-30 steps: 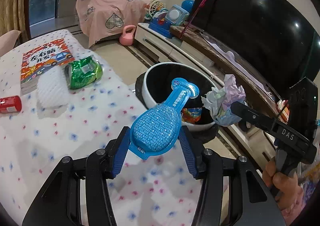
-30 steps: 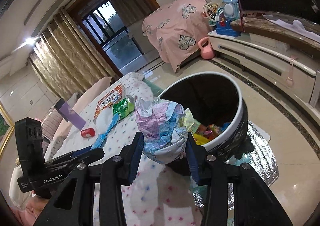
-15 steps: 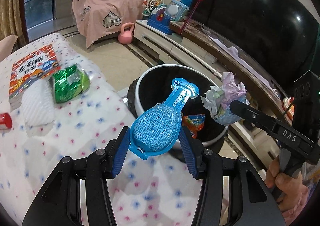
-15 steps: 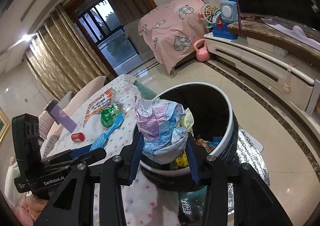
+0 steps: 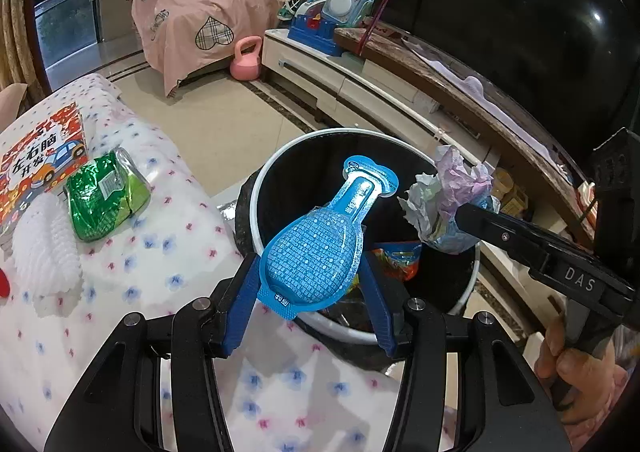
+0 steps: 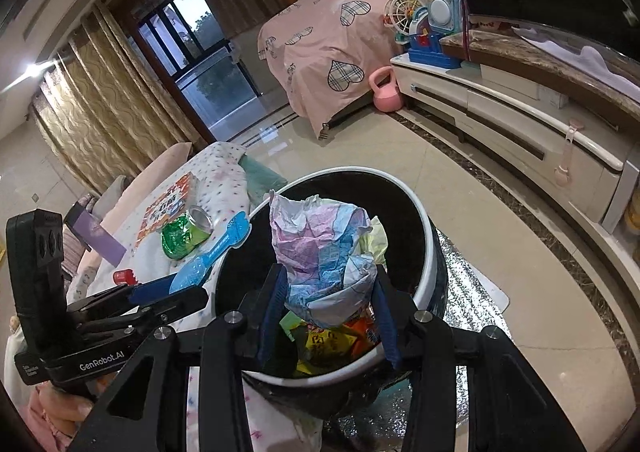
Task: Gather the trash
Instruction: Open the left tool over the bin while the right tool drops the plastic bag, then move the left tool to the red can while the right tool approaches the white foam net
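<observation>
Blue plastic blister pack [image 5: 316,252], bulb-shaped with a narrow neck: your left gripper [image 5: 310,288] is clamped on its wide end, neck pointing out over the mouth of the trash bin [image 5: 280,168]. It looks light and springy; the glossy shell could slide between the pads, so keep the hold on the flat sealed rim and not on the domed bulb.

Your right gripper [image 6: 328,312] is pinched on a crumpled paper wad [image 6: 324,252], pink, blue and white. The wad hangs above the bin's opening, over the snack wrappers [image 6: 328,340] already inside. Paper this loose weighs next to nothing and gives under pressure; it may cling to a pad on letting go, so open wide.

Both pieces sit over the bin, clear of its rim as far as can be judged.

Left on the flowered desk [image 5: 132,292]: green foil packet [image 5: 104,196], white foam net [image 5: 44,244], a picture book [image 5: 40,160], a red cap [image 6: 123,276].
</observation>
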`<state>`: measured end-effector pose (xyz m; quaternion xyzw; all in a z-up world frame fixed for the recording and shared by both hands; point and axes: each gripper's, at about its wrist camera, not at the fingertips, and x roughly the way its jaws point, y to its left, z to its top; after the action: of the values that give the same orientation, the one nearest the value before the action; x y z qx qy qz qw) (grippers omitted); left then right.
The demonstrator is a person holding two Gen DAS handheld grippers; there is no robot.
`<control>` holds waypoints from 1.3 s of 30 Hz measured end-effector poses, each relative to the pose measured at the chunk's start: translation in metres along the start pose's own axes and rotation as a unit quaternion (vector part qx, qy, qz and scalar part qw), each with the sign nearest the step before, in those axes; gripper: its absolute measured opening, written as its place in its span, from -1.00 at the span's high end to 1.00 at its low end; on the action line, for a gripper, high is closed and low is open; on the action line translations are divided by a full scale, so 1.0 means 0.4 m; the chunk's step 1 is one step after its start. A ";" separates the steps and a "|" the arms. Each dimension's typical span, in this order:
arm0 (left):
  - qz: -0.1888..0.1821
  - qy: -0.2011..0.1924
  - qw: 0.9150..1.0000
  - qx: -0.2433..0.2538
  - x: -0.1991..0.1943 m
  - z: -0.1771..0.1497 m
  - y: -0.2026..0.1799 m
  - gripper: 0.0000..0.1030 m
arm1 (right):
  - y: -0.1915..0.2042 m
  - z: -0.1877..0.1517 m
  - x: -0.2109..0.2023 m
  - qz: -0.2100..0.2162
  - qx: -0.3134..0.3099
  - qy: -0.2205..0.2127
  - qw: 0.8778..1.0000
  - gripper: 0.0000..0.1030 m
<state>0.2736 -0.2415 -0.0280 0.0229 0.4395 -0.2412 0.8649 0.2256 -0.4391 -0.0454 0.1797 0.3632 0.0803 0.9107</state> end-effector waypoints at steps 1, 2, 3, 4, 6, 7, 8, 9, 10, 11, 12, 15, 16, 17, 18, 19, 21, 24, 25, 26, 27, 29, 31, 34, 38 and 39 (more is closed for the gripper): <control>0.001 0.002 1.000 0.000 0.006 0.003 -0.002 0.03 | -0.001 0.003 0.003 -0.001 -0.002 0.001 1.000 0.16; 0.002 0.003 1.000 0.000 0.010 0.005 -0.002 0.03 | -0.002 0.005 0.006 -0.002 -0.002 0.002 1.000 0.16; 0.003 0.004 1.000 0.000 0.013 0.006 -0.002 0.02 | -0.005 0.007 0.009 -0.003 -0.003 0.003 1.000 0.16; 0.003 0.007 1.000 0.000 0.018 0.007 -0.002 0.02 | -0.006 0.009 0.012 -0.004 -0.004 0.004 1.000 0.15; 0.003 0.018 1.000 -0.003 0.032 0.010 0.000 0.01 | -0.003 0.010 0.018 -0.010 -0.005 0.006 1.000 0.11; 0.002 0.021 1.000 -0.005 0.035 0.009 0.001 0.01 | -0.005 0.012 0.022 -0.010 -0.005 0.009 1.000 0.09; 0.001 0.027 1.000 -0.010 0.039 0.008 0.003 -0.03 | -0.008 0.013 0.025 -0.007 -0.002 0.011 1.000 0.04; 0.001 0.029 0.999 -0.013 0.037 0.004 0.003 -0.10 | -0.011 0.014 0.027 -0.005 0.001 0.013 1.000 -0.01; -0.001 0.028 0.999 -0.016 0.034 0.003 0.006 -0.14 | -0.013 0.015 0.028 -0.003 0.005 0.013 1.000 -0.12; -0.004 0.024 1.000 -0.019 0.027 0.000 0.009 -0.22 | -0.016 0.014 0.027 -0.001 0.009 0.012 1.000 -0.19; -0.005 0.018 1.000 -0.023 0.017 -0.005 0.013 -0.26 | -0.017 0.013 0.025 0.001 0.011 0.011 1.000 -0.22; -0.005 0.008 0.999 -0.034 -0.014 -0.025 0.033 -0.29 | -0.016 0.009 0.016 0.004 0.017 0.007 1.000 -0.35; -0.005 0.005 0.999 -0.039 -0.023 -0.033 0.040 -0.30 | -0.012 0.005 0.010 0.007 0.019 0.004 1.000 -0.38; -0.005 0.001 0.999 -0.046 -0.035 -0.045 0.051 -0.31 | -0.007 0.000 0.004 0.010 0.022 0.001 1.000 -0.45; -0.003 -0.002 0.999 -0.053 -0.048 -0.059 0.065 -0.33 | -0.002 -0.002 -0.001 0.012 0.023 -0.002 1.000 -0.49; -0.002 -0.004 0.998 -0.060 -0.056 -0.070 0.078 -0.34 | 0.007 -0.010 -0.009 0.016 0.024 -0.006 1.000 -0.54; 0.002 -0.007 0.997 -0.078 -0.079 -0.102 0.110 -0.36 | 0.024 -0.021 -0.019 0.024 0.025 -0.011 0.999 -0.64; 0.016 -0.011 0.994 -0.104 -0.113 -0.151 0.163 -0.39 | 0.063 -0.046 -0.024 0.037 0.021 -0.012 0.999 -0.75; 0.020 -0.012 0.994 -0.111 -0.121 -0.163 0.179 -0.39 | 0.079 -0.055 -0.024 0.043 0.018 -0.010 0.999 -0.75; 0.024 -0.012 0.992 -0.121 -0.132 -0.181 0.199 -0.39 | 0.090 -0.060 -0.021 0.047 0.016 -0.008 0.999 -0.75; 0.027 -0.013 0.991 -0.130 -0.144 -0.199 0.220 -0.40 | 0.112 -0.072 -0.018 0.053 0.011 -0.005 0.999 -0.75; 0.037 -0.013 0.989 -0.145 -0.165 -0.232 0.255 -0.40 | 0.144 -0.090 -0.010 0.061 0.004 0.002 0.998 -0.75; 0.046 -0.015 0.987 -0.156 -0.186 -0.261 0.290 -0.40 | 0.184 -0.109 0.004 0.072 -0.005 0.011 0.997 -0.75; 0.059 -0.016 0.982 -0.178 -0.212 -0.295 0.339 -0.42 | 0.229 -0.131 0.022 0.085 -0.015 0.024 0.996 -0.75; 0.073 -0.022 0.975 -0.209 -0.247 -0.338 0.418 -0.43 | 0.301 -0.156 0.053 0.099 -0.032 0.039 0.994 -0.75; 0.075 -0.023 0.974 -0.214 -0.253 -0.347 0.431 -0.43 | 0.317 -0.160 0.060 0.102 -0.037 0.043 0.993 -0.75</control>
<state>0.1945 -0.0141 -0.0646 -0.1348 0.4580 -0.0763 0.8754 0.1968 -0.2983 -0.0548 0.1787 0.3786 0.1938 0.8872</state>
